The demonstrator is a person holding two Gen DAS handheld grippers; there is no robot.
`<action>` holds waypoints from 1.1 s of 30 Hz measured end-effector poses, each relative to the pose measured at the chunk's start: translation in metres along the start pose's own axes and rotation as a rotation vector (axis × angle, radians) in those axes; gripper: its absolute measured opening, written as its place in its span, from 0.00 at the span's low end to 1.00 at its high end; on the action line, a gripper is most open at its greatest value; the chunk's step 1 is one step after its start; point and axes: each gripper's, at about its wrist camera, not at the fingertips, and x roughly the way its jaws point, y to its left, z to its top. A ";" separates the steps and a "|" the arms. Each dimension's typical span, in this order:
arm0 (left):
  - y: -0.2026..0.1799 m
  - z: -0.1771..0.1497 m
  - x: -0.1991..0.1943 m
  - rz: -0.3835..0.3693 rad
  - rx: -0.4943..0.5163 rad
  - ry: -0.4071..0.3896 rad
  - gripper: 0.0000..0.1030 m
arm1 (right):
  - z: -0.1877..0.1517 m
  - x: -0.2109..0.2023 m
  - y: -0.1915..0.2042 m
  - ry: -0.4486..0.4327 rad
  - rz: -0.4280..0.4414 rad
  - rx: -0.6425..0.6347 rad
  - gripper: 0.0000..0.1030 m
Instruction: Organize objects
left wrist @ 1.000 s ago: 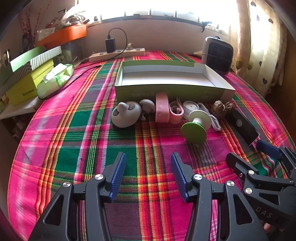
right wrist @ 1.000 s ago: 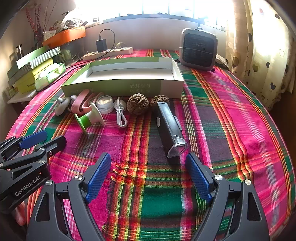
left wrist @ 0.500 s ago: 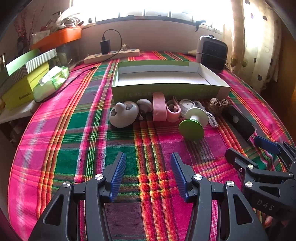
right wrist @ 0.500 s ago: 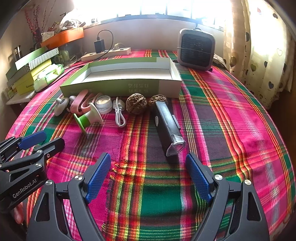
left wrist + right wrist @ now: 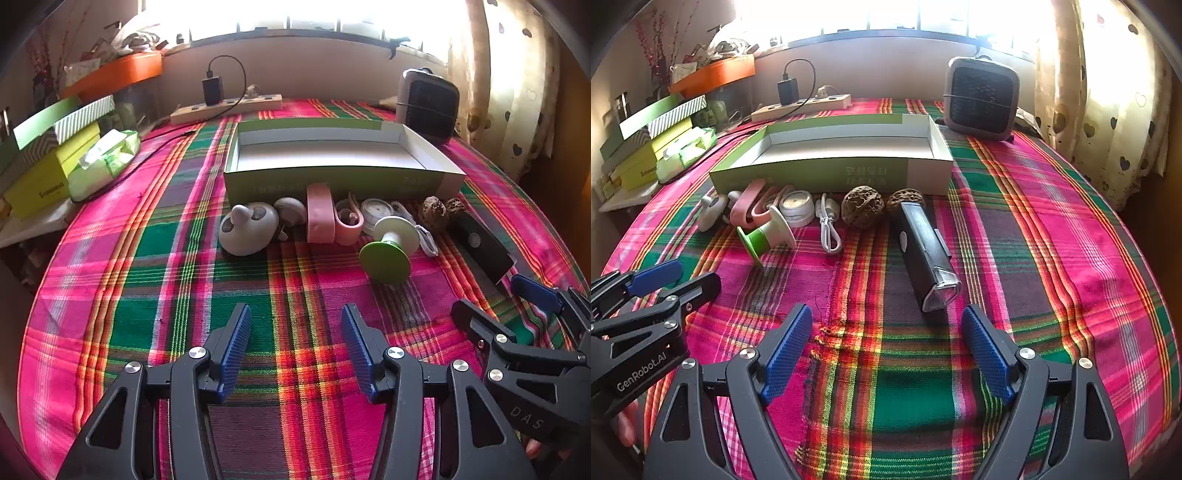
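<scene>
Right now both grippers hover low over the plaid tablecloth (image 5: 1052, 221), and neither holds anything. Seen from its own camera, the left gripper (image 5: 295, 350) has its blue pads spread wide with only cloth between them. The right gripper (image 5: 886, 354) is spread wider still, also with only cloth between its pads.

Everything to be sorted lies in a row along the near wall of the green box (image 5: 827, 171), which is open and bare inside. Nearest the box's left end sits a grey rounded gadget (image 5: 248, 229), with a small grey cap (image 5: 291, 211) touching it. Next, toward the box's middle, a pink clip (image 5: 320, 214) stands on edge against the wall, and a small white tin (image 5: 796, 206) lies just beside it. A green and white spool (image 5: 768, 236) lies tipped on its side a little out from the box. A coiled white cable (image 5: 829, 225) comes next, then two walnuts (image 5: 863, 206) close to the wall. By the box's right end a black flashlight (image 5: 925, 254) points away from the box, its clear tip near the right gripper.

A small heater (image 5: 980, 98) stands behind the box's right corner, and a power strip (image 5: 801, 107) lies behind its far wall.
</scene>
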 end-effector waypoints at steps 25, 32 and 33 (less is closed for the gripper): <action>-0.003 -0.003 0.000 0.024 -0.019 -0.007 0.49 | 0.000 0.001 -0.001 0.007 0.025 -0.019 0.81; 0.001 -0.002 -0.001 -0.014 -0.010 -0.002 0.49 | -0.002 -0.002 -0.007 0.025 0.063 -0.055 0.81; 0.003 -0.001 -0.001 -0.027 -0.015 -0.001 0.49 | -0.002 -0.002 -0.009 0.027 0.065 -0.054 0.81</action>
